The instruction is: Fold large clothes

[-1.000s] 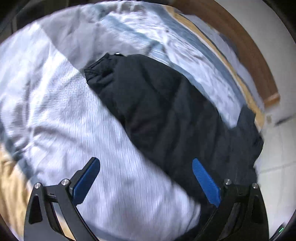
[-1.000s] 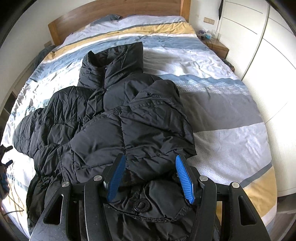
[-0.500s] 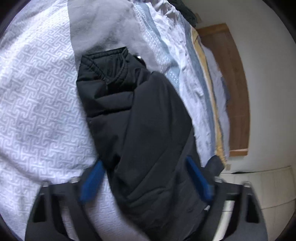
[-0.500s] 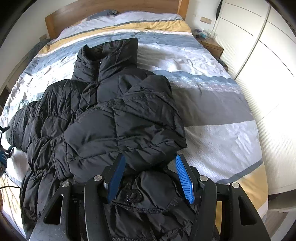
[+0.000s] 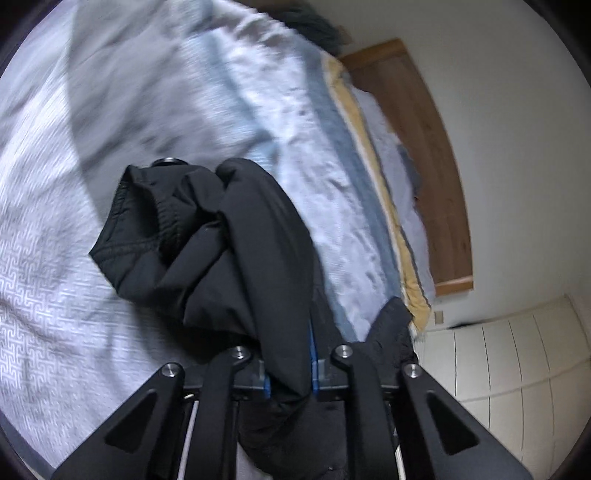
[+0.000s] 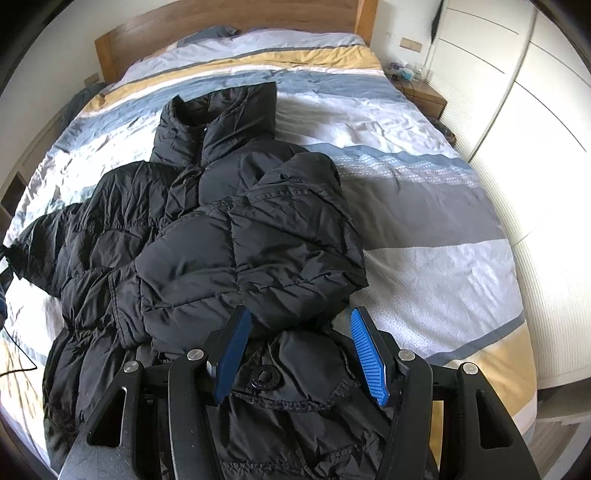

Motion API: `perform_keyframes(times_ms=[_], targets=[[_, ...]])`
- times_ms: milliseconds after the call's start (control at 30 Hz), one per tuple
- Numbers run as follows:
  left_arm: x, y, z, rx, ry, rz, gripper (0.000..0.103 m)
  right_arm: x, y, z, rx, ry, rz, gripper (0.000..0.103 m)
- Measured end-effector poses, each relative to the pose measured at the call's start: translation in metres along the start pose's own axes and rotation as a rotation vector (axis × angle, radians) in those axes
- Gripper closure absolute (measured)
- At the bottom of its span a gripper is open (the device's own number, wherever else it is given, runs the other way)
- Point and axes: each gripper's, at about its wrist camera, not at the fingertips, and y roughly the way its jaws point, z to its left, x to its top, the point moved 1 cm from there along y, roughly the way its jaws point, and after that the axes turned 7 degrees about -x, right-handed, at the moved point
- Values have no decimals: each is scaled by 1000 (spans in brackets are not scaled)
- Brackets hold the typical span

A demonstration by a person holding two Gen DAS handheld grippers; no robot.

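A black puffer jacket (image 6: 207, 236) lies on the striped bed, collar toward the headboard, its right sleeve folded across the front. My right gripper (image 6: 299, 325) is open, its blue pads either side of the folded sleeve's end, just above the hem. My left gripper (image 5: 288, 369) is shut on the jacket's left sleeve (image 5: 221, 251), with the cuff bunched ahead of the fingers above the duvet. In the right wrist view that sleeve reaches the bed's left edge (image 6: 33, 236).
The striped duvet (image 6: 424, 221) covers the bed. A wooden headboard (image 6: 229, 33) is at the far end. A nightstand (image 6: 421, 92) and white wardrobe doors (image 6: 517, 110) stand to the right. A thin cable (image 6: 18, 365) lies at the bed's left edge.
My left gripper has closed on the left sleeve and lifted it; the cuff now bunches ahead of the fingers. My right gripper stays open and has drawn back slightly.
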Motion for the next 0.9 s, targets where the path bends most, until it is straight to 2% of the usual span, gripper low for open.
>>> perform_keyframes(times_ms=[200,333,567,733,900], targets=[[-26,-12,-75,-71,145,28,91,-11,-4,-22,4,41,-9,47],[-54,-9,-127,-82,268,74,91,-18,-3,-41,14,84,-13,47],[-128,2,-206,-122,446,186,91,-30,-1,-67,22,103,-22,47],[-186,19,-241,-133,526,264,91,-36,2,-90,25,125,-32,47],[-238,37,-258,-131,568,341,91,-42,7,-108,15,123,-42,47]])
